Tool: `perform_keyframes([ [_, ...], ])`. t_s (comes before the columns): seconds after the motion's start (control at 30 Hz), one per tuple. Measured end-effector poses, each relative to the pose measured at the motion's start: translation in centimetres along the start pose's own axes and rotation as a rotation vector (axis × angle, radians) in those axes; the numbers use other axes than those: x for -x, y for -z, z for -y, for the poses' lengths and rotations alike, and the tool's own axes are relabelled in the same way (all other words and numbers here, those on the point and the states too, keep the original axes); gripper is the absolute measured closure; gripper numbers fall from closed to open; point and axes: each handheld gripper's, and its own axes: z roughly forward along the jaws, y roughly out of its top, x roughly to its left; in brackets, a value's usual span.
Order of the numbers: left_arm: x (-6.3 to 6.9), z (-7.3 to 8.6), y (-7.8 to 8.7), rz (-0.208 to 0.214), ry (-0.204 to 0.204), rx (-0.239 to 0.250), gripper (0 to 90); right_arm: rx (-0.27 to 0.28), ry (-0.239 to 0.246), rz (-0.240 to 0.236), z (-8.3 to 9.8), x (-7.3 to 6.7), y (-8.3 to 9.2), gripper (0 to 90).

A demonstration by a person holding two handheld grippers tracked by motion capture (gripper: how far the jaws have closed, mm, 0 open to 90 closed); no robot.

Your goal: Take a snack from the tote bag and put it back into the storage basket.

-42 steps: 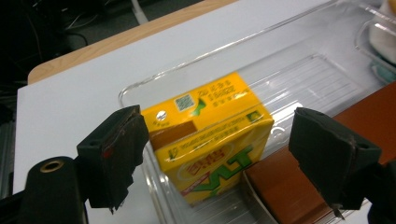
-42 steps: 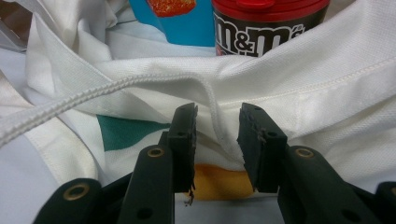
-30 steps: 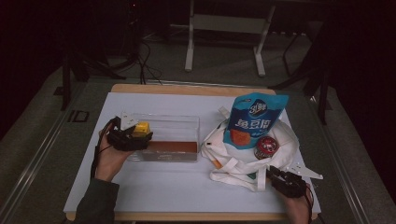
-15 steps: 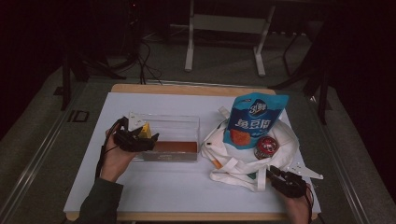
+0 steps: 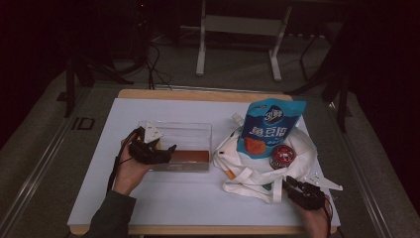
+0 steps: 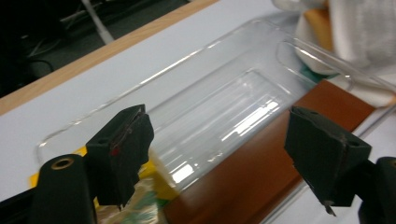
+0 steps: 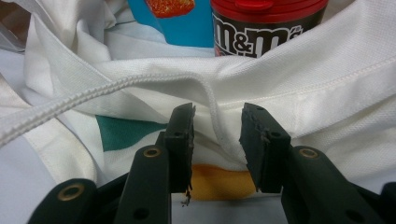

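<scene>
The left hand-held gripper (image 5: 157, 151) hangs over the clear plastic tray (image 5: 190, 134) on the counter (image 5: 163, 198), jaws wide, just been closing slightly, holding nothing; a yellow packet (image 6: 156, 179) is half hidden behind 1 jaw. The right hand-held gripper (image 7: 217, 135) has its jaws partly apart around the white tote bag's (image 5: 247, 171) hem, whether pinching it is unclear.

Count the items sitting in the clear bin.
2 that show: a brown box along the bin's near wall, and a yellow packet at its left end beside the left gripper. The gripper may hide more.
</scene>
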Motion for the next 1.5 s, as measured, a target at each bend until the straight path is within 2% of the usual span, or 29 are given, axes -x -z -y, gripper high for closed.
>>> perform_keyframes([
  [0.33,1.5,-0.2,-0.9,0.082,-0.010,0.009,22.7,0.000,0.000,0.000,0.0,0.0,0.0,64.3],
  [0.43,1.9,-0.3,-1.1,0.099,-0.014,0.000,17.7,0.000,0.000,0.001,0.0,0.0,0.0,64.3],
  [0.63,2.8,-0.4,-1.6,0.142,-0.029,0.011,17.9,-0.001,-0.001,-0.001,0.0,0.0,0.0,64.3],
  [0.73,3.3,-0.3,-1.7,0.169,-0.049,0.013,23.0,-0.001,0.000,-0.001,0.0,0.0,0.0,64.3],
  [0.8,3.5,-0.2,-1.8,0.209,-0.047,0.027,27.9,-0.002,0.000,0.000,0.0,0.0,0.0,64.3],
  [0.87,3.8,-0.1,-1.9,0.225,-0.048,0.034,30.8,-0.002,0.000,-0.001,0.0,0.0,0.0,64.3],
  [1.1,4.8,0.2,-2.2,0.257,-0.066,0.066,37.3,-0.002,-0.001,-0.002,0.0,0.0,0.0,64.3],
  [1.5,6.4,0.8,-2.2,0.280,-0.109,0.054,40.8,-0.002,-0.009,-0.014,0.0,0.2,0.0,63.2],
])
